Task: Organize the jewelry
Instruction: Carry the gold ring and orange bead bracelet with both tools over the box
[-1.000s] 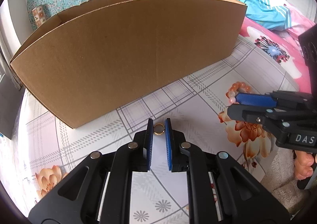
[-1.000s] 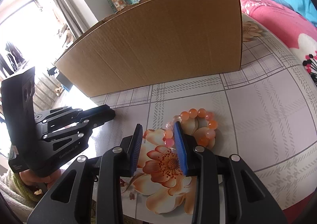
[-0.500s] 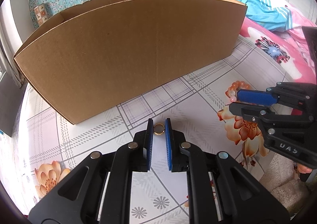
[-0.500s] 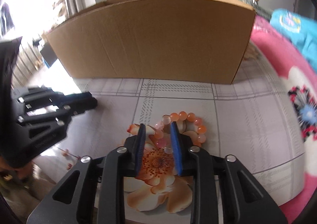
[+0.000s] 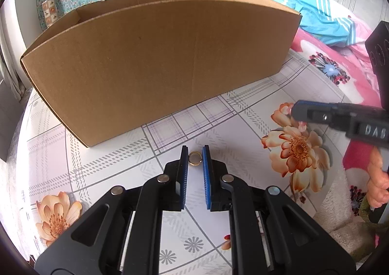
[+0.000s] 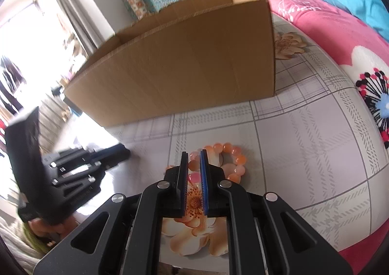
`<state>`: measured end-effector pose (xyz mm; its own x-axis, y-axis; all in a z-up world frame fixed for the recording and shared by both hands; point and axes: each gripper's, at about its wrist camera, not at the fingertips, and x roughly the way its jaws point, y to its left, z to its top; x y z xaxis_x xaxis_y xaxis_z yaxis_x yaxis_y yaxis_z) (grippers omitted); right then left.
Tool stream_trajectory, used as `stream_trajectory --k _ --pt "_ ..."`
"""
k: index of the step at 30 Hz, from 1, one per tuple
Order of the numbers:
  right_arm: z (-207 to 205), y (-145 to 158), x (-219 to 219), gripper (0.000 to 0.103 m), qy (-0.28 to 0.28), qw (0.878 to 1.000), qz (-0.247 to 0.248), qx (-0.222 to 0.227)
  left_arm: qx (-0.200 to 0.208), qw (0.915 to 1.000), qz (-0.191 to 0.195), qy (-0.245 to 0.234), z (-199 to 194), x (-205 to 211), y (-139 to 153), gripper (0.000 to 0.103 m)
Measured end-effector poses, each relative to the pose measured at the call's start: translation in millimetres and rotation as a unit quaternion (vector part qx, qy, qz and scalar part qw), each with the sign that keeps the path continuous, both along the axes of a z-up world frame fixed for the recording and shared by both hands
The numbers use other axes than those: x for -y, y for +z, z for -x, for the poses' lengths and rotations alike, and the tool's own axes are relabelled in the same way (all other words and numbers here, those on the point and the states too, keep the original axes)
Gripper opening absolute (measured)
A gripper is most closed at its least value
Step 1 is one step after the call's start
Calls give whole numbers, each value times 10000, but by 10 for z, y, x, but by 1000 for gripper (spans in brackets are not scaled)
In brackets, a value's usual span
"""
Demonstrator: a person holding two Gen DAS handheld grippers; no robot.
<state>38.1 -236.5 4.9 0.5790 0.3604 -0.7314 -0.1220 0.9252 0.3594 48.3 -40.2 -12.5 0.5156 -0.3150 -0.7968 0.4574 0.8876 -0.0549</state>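
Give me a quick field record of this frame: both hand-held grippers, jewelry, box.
left hand-held gripper: shut on gold ring, over the tablecloth
right hand-held gripper: jaws closing, pads on the near side of the bead bracelet
bracelet: orange and pink beads; lifted or not, cannot tell
cardboard box: open top, behind both, contents hidden
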Motion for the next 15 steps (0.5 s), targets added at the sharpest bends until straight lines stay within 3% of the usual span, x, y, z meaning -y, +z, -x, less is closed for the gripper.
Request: stream_trajectory --k 7,15 --pt "65 154 235 10 -220 9971 -700 223 146 9998 97 -59 69 -15 167 11" --pt "185 418 426 10 -339 9931 -951 603 400 9986 344 -98 205 -50 511 11"
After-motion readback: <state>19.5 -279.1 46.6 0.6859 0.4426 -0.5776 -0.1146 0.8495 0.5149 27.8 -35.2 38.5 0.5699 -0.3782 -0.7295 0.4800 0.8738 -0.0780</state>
